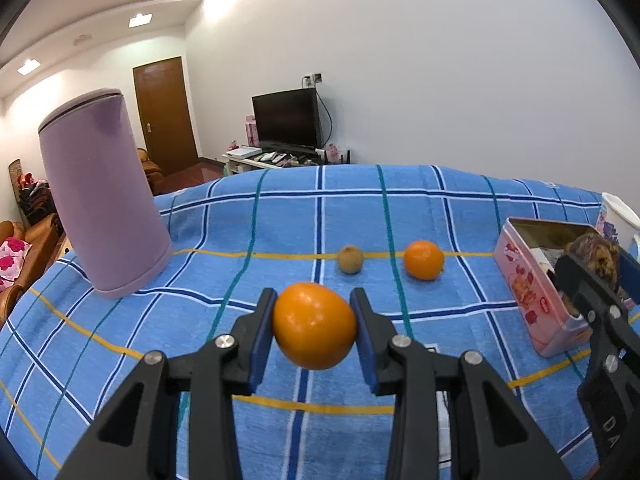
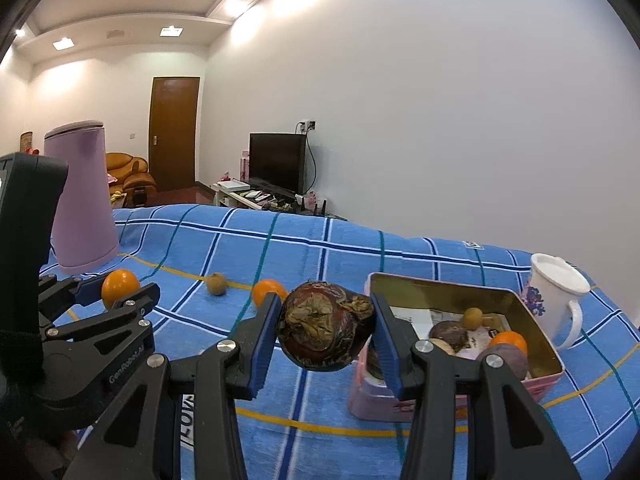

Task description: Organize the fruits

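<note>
the left gripper (image 1: 314, 326) is clamped on an orange (image 1: 314, 326), its blue pads pressing both sides so the fruit hangs clear of the cloth. the right gripper (image 2: 326, 326) is closed the same way on a dark wrinkled fruit (image 2: 326, 326), brown and shrivelled, held up just left of a pink tin (image 2: 544, 376). the tin sits open toward the right side of the surface with a gold inside, and in it lie a small orange (image 2: 509, 338), a small tan fruit (image 2: 473, 317), a dark brown fruit (image 2: 448, 334), a purplish fruit (image 2: 506, 358) and some printed paper. two more fruits rest loose on the cloth further back, well apart from the tin: a second orange (image 1: 423, 259) and a small brown fruit (image 1: 350, 259) just to its left, both along a yellow stripe.

everything sits on a blue checked cloth (image 1: 200, 240) with white, navy, teal and yellow lines, rumpled toward the far edge. a tall lilac container (image 1: 104, 196) with a lid stands on the cloth's left side, and a white mug (image 2: 556, 300) with a floral print stands just behind and right of the tin.

beyond the surface the room has plain white walls, ceiling lights on, a brown wooden door (image 1: 166, 116), a dark television (image 1: 287, 118) on a low white stand cluttered with small items, and orange-brown leather armchairs (image 2: 130, 170) on the left
</note>
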Demonstrator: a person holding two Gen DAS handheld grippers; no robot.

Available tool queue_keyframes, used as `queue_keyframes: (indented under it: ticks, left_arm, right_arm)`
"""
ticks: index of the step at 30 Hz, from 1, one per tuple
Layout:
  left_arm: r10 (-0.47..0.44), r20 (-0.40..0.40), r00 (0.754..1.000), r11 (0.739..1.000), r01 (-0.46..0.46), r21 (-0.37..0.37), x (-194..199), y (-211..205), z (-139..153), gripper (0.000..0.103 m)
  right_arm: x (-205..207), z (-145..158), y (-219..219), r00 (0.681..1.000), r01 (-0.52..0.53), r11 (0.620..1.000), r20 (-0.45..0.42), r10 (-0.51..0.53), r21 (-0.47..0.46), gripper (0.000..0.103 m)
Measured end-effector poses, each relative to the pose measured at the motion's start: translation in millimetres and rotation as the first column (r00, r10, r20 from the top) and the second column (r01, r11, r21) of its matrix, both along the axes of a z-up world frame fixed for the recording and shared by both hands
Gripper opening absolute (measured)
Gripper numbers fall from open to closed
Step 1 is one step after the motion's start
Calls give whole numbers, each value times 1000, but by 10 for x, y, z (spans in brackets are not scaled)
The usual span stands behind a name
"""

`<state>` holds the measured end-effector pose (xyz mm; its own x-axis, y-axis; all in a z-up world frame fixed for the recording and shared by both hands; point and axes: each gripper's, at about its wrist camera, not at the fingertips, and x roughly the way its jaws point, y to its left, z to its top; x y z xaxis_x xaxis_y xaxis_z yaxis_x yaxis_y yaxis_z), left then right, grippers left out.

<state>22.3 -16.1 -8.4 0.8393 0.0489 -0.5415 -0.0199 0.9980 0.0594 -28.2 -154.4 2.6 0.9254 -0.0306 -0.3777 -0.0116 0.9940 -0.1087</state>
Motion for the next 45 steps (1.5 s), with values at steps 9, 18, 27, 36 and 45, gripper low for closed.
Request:
queue_keyframes:
  ticks: [9, 18, 27, 36, 45]
  left_arm:
    - [-36, -13, 999, 999, 35, -25, -23, -168, 21, 39]
    - [-67, 10, 998, 998, 67, -7, -54, -386, 96, 39]
    - [-99, 30, 995, 995, 99, -8, -90, -574, 165, 39]
    - [-127, 40, 991, 992, 128, -5, -78, -778, 206, 39]
    - [-165, 48, 985, 986, 165, 1, -46, -1007, 234, 39]
  right_arm:
    - [-41, 46, -219, 1000, 27, 1000, 15, -27, 11, 47]
    - [-52, 81, -418, 998, 62, 998, 28, -62, 13, 47]
    - [-88, 121, -639, 993, 106, 994, 47, -107, 13, 47]
    - [-90, 137, -891, 987, 153, 988, 51, -153, 17, 47]
    - [-82, 173, -1138, 979, 198, 979, 50, -200, 45, 47]
